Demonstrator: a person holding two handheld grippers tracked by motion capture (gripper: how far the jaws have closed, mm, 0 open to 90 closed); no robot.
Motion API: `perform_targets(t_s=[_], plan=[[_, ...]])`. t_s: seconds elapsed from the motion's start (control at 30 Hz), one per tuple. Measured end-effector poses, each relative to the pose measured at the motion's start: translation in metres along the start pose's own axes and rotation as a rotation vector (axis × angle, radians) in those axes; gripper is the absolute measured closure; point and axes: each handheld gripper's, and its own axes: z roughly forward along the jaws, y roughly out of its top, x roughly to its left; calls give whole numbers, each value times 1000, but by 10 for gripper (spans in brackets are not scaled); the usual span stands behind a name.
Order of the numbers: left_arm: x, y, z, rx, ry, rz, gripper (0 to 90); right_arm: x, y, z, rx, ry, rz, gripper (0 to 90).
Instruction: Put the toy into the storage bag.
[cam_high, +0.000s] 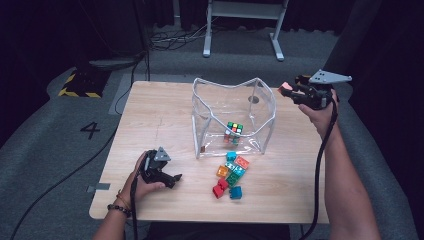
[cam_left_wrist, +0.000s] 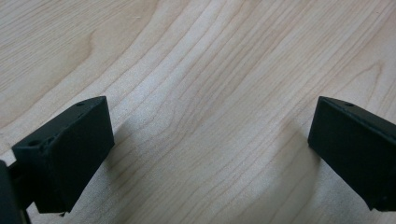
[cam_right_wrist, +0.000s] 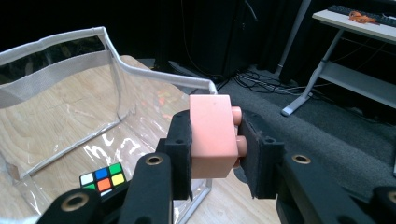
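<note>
Right gripper (cam_high: 289, 90) sits in the upper right of the high view, raised beside the far right corner of the clear plastic pouch (cam_high: 233, 117), its 2 jaws clamped on a pink toy brick (cam_high: 285, 88). From the right gripper view the pink toy brick (cam_right_wrist: 212, 135) fills the centre of the frame, pinched between both black pads with its studs facing the right-hand pad, and the clear plastic pouch (cam_right_wrist: 88, 60) with its white piping lies to the left and below. That hand reaches forward on a long, nearly straight forearm from the lower right, a black cable trailing down along it. Left gripper (cam_high: 174, 178) rests low on the wooden table (cam_high: 160, 115) at the lower left of the high view, hand wrapped round its body and pointing right; the left gripper view shows its jaws spread wide over bare wood grain. Inside the pouch lies a Rubik's cube (cam_high: 233, 131), and its coloured stickers also show at the lower left of the right gripper view. Loose toy bricks (cam_high: 231, 174) in red, green, blue and orange are heaped just in front of the pouch. On the grey floor at the left, a large "4" (cam_high: 90, 130) is readable.
</note>
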Motion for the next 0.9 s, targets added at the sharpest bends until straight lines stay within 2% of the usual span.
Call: perform_targets(t_s=[0.27,0.53,0.7,0.9], plan=[[0,0,0,-3,2,-2,4,-1,10,14,-10,26,13,668],[0,0,0,0,0,0,4,13,21,33,19,66,-31,668],[0,0,0,-1,1,-1,4,20,26,45,39,91,-41,668],[0,0,0,-1,1,-1,3,31,32,60,81,135,-87,667]])
